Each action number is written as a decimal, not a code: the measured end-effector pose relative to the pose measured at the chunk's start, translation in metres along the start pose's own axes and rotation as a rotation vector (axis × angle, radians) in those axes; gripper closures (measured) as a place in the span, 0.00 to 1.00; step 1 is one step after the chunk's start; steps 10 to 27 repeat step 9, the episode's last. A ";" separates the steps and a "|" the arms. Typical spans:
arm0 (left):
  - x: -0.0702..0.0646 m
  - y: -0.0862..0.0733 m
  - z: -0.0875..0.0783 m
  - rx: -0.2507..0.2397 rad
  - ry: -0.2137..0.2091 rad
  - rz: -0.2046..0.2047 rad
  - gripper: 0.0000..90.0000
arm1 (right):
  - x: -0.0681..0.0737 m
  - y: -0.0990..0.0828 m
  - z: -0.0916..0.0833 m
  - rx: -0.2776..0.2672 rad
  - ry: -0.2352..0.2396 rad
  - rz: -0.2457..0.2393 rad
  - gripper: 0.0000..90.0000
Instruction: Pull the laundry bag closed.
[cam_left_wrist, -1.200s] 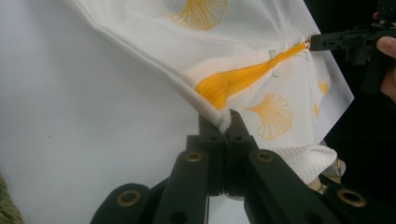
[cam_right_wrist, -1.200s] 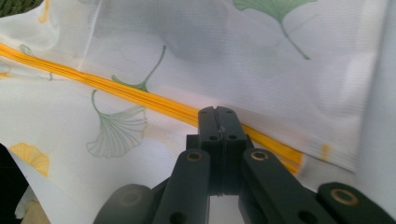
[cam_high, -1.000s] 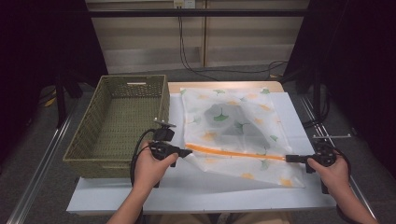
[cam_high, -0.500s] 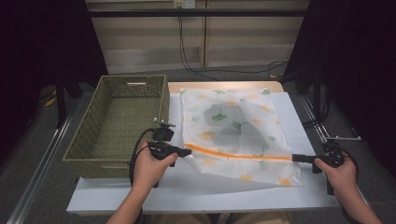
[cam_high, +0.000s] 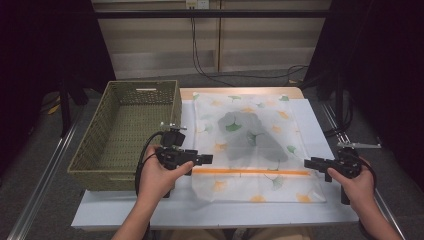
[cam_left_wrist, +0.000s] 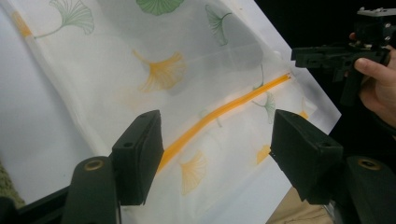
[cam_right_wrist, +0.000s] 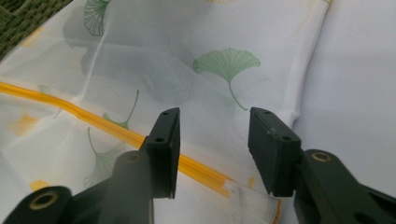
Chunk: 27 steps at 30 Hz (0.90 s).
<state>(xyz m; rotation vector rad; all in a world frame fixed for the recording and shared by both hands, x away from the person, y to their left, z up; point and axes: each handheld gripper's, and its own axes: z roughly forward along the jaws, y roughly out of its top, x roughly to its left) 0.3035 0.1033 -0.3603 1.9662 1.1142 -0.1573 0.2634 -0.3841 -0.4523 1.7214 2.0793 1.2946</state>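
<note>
A white mesh bag (cam_high: 280, 130) printed with ginkgo leaves lies flat on the table, and a dark grey item (cam_high: 250, 137) shows through it. Its orange zipper (cam_high: 250, 172) runs across the near part. My left gripper (cam_high: 207, 159) sits at the zipper's left end and my right gripper (cam_high: 309, 163) just off its right end. Both sets of jaws have just been opening and press on nothing. In the left gripper view the open gripper (cam_left_wrist: 215, 140) hovers over the zipper (cam_left_wrist: 224, 112). In the right gripper view the open gripper (cam_right_wrist: 215, 149) hangs above the zipper's end (cam_right_wrist: 196, 170).
An olive woven basket (cam_high: 125, 90) stands on the left, close beside the left hand. The white table top (cam_high: 150, 210) shows bare in front of the bag and at its right (cam_high: 312, 120). Dark floor and rails flank the table.
Both grippers have let go of the zipper's ends and their jaws now stand open. The bag, stretched between them before, has settled flat. The right hand drew slightly away to the right.
</note>
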 end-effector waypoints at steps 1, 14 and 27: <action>0.001 0.000 0.001 -0.001 0.003 0.009 0.34 | 0.000 0.000 0.001 -0.001 0.006 0.007 0.59; 0.001 0.000 0.006 -0.021 0.016 0.045 0.26 | 0.001 0.000 -0.001 -0.034 0.013 0.004 0.47; 0.001 0.000 0.006 -0.021 0.016 0.045 0.26 | 0.001 0.000 -0.001 -0.034 0.013 0.004 0.47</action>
